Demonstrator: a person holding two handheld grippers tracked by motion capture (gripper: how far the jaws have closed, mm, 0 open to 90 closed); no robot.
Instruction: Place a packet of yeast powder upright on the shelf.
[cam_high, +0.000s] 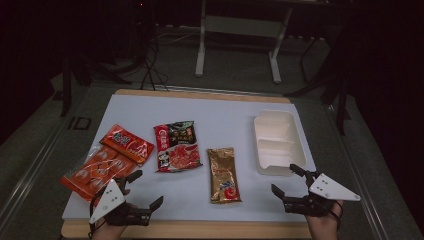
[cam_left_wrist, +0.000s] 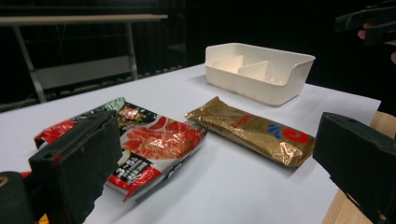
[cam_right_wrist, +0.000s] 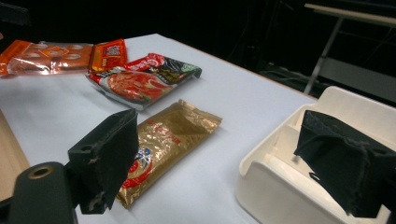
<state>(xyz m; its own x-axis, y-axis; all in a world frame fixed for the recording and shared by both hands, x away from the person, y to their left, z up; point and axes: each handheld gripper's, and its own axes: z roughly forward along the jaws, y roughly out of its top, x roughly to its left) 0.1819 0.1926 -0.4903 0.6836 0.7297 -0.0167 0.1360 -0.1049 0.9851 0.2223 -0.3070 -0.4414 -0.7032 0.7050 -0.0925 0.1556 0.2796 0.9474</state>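
Tongs (cam_high: 149, 187) open beside snack packets (cam_high: 177, 147), tray (cam_high: 274, 141).

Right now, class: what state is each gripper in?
Left gripper: jaws open, holding nothing.
Right gripper: jaws open, holding nothing.

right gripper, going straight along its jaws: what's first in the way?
Probably the white tray: in the right gripper view the open right gripper has its near corner between the jaws, with the gold packet just beside. Depth is unclear.
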